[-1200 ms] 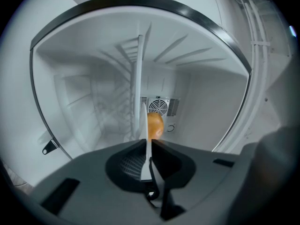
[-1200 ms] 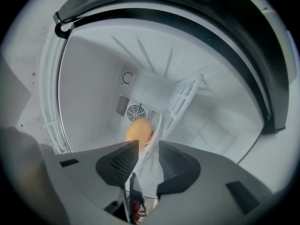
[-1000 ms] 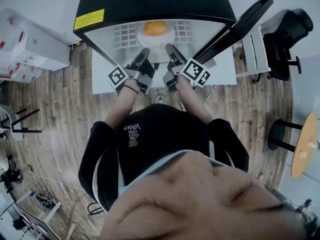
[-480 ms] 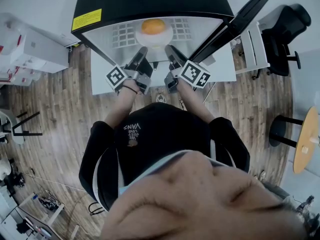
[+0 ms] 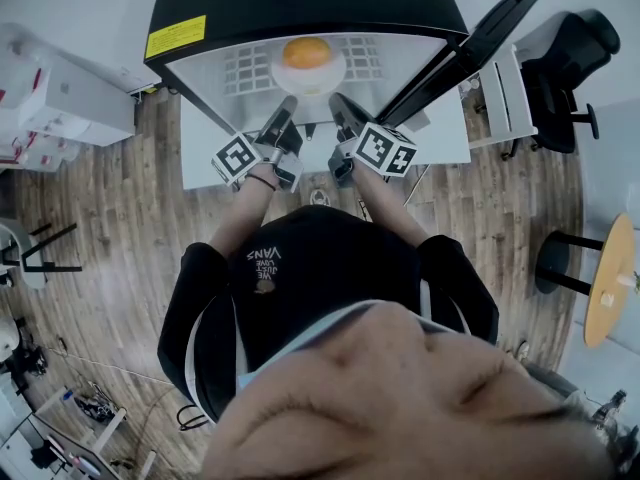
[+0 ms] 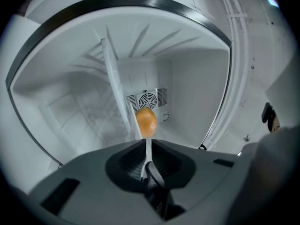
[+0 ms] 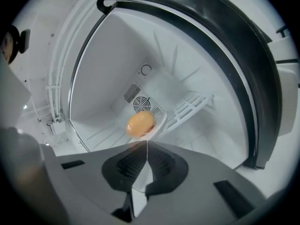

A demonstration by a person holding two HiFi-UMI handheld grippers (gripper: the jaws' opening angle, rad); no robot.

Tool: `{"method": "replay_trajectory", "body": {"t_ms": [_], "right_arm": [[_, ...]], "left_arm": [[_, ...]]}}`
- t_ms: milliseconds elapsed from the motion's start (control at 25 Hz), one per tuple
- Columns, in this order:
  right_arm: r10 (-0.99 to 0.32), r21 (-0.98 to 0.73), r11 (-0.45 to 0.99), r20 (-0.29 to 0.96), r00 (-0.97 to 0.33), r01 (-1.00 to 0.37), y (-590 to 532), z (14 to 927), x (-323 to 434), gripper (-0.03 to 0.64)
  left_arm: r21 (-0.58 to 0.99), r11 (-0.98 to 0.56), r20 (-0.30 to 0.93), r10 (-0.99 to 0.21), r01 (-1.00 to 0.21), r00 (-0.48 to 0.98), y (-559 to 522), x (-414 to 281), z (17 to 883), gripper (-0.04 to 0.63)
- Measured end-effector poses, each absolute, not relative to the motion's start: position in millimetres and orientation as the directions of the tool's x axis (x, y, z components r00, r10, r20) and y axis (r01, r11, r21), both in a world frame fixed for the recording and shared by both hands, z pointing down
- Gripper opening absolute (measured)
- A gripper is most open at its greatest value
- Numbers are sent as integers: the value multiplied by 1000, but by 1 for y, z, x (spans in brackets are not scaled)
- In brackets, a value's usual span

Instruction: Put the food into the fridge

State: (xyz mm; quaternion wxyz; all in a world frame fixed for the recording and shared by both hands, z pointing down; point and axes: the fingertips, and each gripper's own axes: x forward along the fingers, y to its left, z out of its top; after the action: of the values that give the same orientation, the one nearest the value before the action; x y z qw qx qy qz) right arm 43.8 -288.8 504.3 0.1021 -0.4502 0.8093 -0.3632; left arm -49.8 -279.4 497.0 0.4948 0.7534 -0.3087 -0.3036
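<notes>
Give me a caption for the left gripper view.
Left tongs gripping the rim of a white plate carrying round orange food, inside the open fridge, facing its rear fan vent.

the orange [image 7: 139, 124] lies on a white plate [image 7: 160, 122] in the fridge [image 7: 103, 78], just below the round fan [image 7: 140, 105]. nearer than the fan, the right gripper [image 7: 146, 142] has just closed its jaws together on nothing.

A wood-plank floor [image 5: 120, 208] fills most of the head view. At the upper right a black office chair [image 5: 575, 63] stands just beside a white stand [image 5: 507, 98]. A round wooden table [image 5: 612, 283] sits at the right edge, near a black round base [image 5: 553, 268]. White storage boxes [image 5: 60, 83] are stacked at the left.
</notes>
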Motion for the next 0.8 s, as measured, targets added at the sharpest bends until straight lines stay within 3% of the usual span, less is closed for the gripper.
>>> {"method": "replay_trajectory", "body": {"t_ms": [320,800], "right_arm": [[-793,-601,378,183,-582,-704,-289,503,37,12],[-796,-568,389,189,-575,-725,-294,502,36,12]], "left_arm": [[856,-391,-93,-760,-338,644,-280,-52,499,44],[776,-441,-30,-739,-451,673,-285,-47,501,44]]}}
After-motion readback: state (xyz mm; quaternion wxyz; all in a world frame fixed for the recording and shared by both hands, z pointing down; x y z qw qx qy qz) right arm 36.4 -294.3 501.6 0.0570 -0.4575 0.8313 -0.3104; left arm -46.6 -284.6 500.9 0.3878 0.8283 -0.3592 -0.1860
